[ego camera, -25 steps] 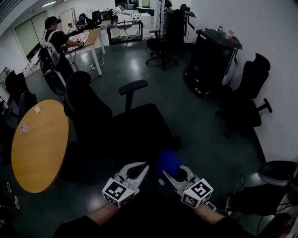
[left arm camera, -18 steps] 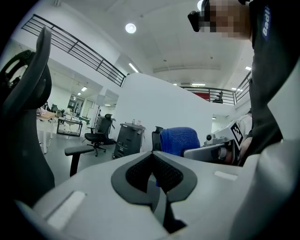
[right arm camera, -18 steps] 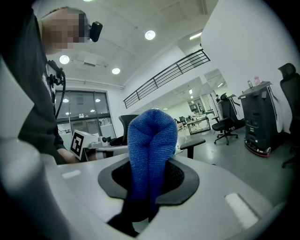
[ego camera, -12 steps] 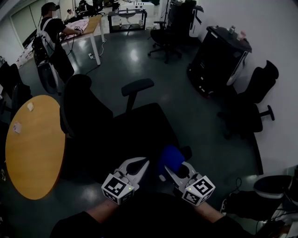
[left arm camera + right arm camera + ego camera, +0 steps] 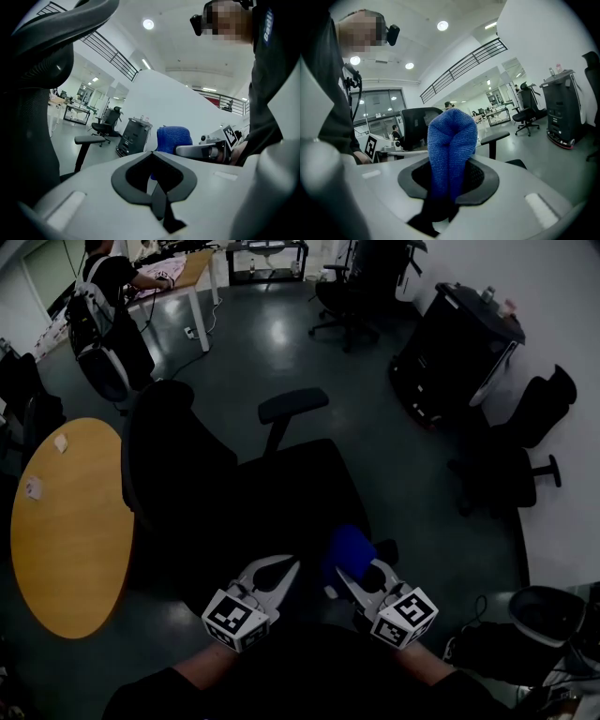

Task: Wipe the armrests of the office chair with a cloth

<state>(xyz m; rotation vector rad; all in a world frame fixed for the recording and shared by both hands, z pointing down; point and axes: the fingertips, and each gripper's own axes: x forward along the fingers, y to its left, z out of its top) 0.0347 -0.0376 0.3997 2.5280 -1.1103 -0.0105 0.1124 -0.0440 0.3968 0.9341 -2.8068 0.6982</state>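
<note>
A black office chair stands in front of me, its seat in the middle of the head view and its backrest to the left. The far armrest sticks up beyond the seat and also shows as the armrest. My right gripper is shut on a folded blue cloth over the seat's near right corner; the cloth stands up between the jaws. My left gripper hovers beside it, shut and holding nothing. The near armrest is not clearly visible.
A round wooden table lies close on the chair's left. A black cabinet and another chair stand to the right by the wall. A person with a backpack stands at a desk far back left.
The view has shifted forward, so the chair sits lower and nearer in the frame. Both grippers keep their places side by side, and the cloth stays in the right one.
</note>
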